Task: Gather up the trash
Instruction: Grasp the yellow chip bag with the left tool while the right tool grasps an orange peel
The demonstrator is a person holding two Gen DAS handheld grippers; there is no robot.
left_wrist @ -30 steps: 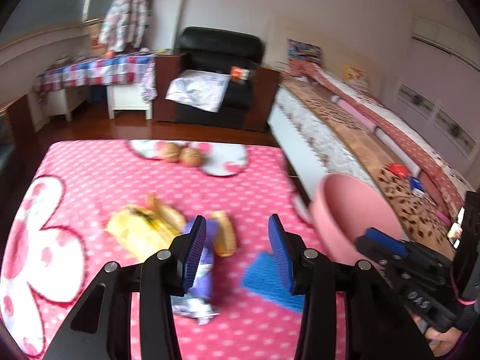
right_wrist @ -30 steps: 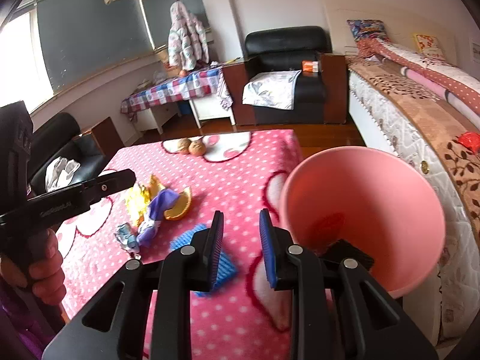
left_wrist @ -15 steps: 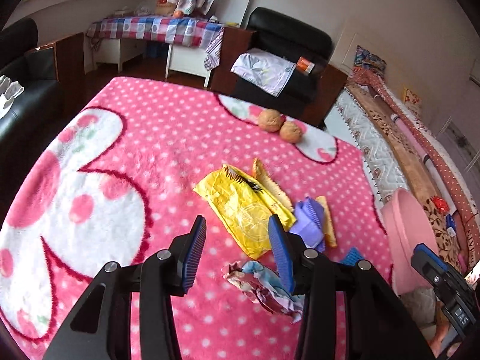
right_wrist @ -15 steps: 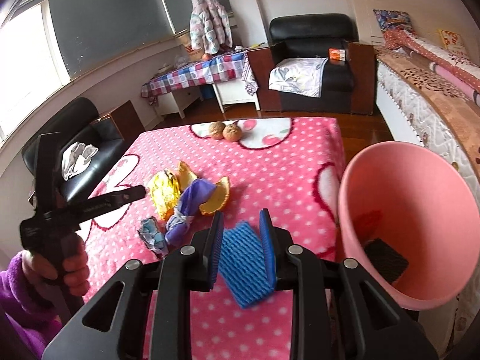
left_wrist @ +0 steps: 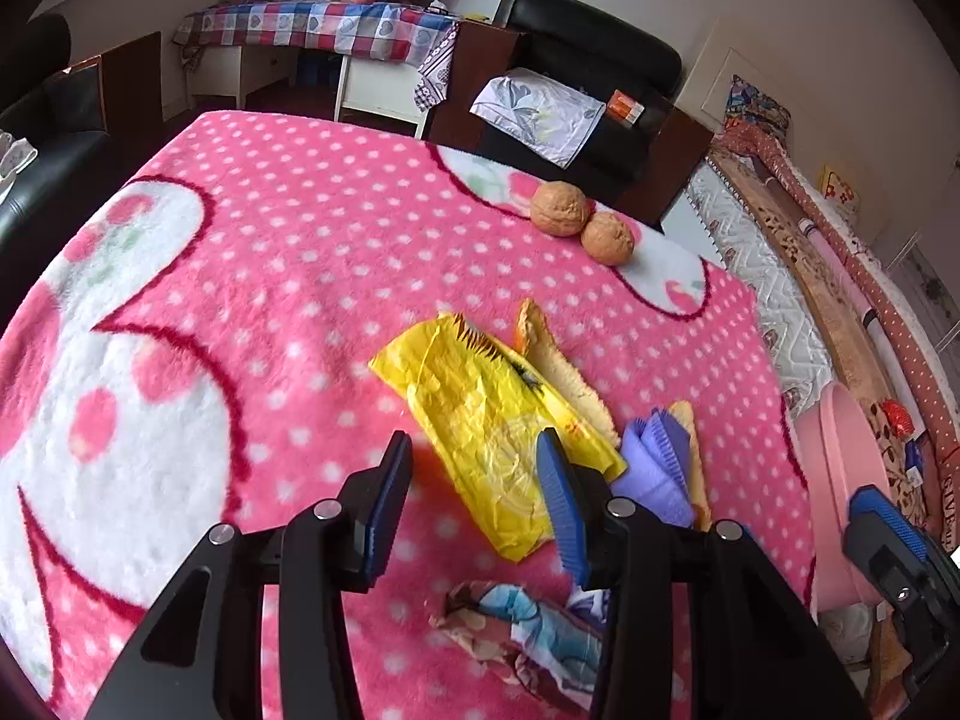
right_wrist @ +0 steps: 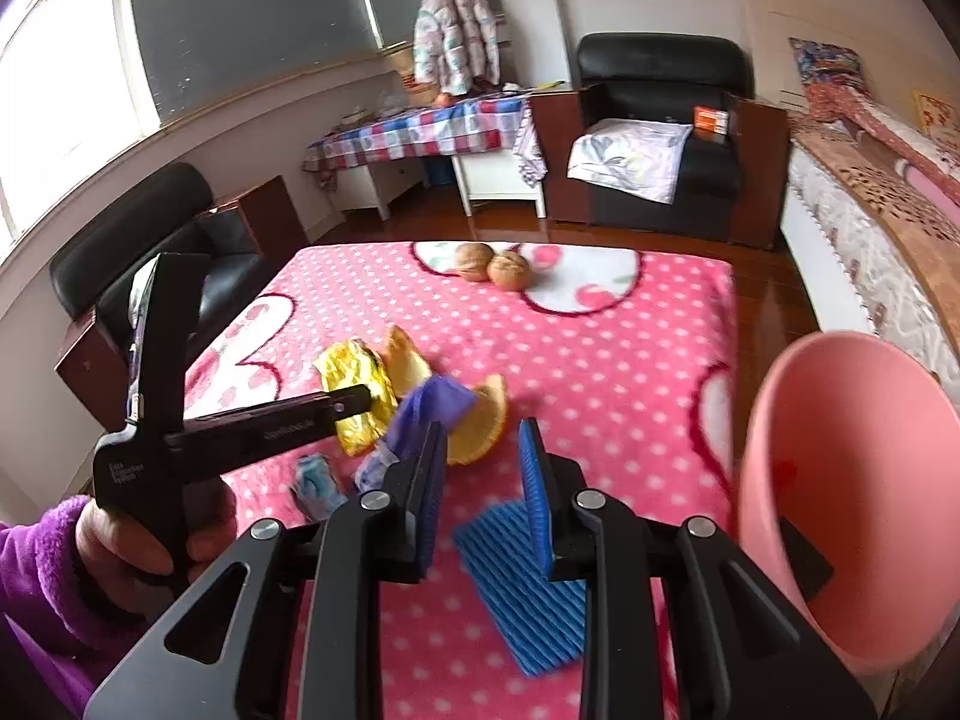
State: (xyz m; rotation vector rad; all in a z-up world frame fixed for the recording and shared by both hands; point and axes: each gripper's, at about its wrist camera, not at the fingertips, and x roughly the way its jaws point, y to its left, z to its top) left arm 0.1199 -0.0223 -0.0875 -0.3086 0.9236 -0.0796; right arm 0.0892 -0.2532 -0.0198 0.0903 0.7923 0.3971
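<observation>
A: Left wrist view. Our left gripper (left_wrist: 474, 495) has its jaws spread and empty, above the pink blanket (left_wrist: 252, 252). The yellow wrapper (left_wrist: 489, 426) lies just ahead and slightly right of the gap, long axis running from far-left to near-right.

B: Right wrist view. Our right gripper (right_wrist: 483, 480) is parted too, gripping nothing, over the blue mesh pad (right_wrist: 522, 576). Pink bin (right_wrist: 852, 492) at its right.

A: We judge the left nearer the wrapper; closing across its short width looks best.
</observation>
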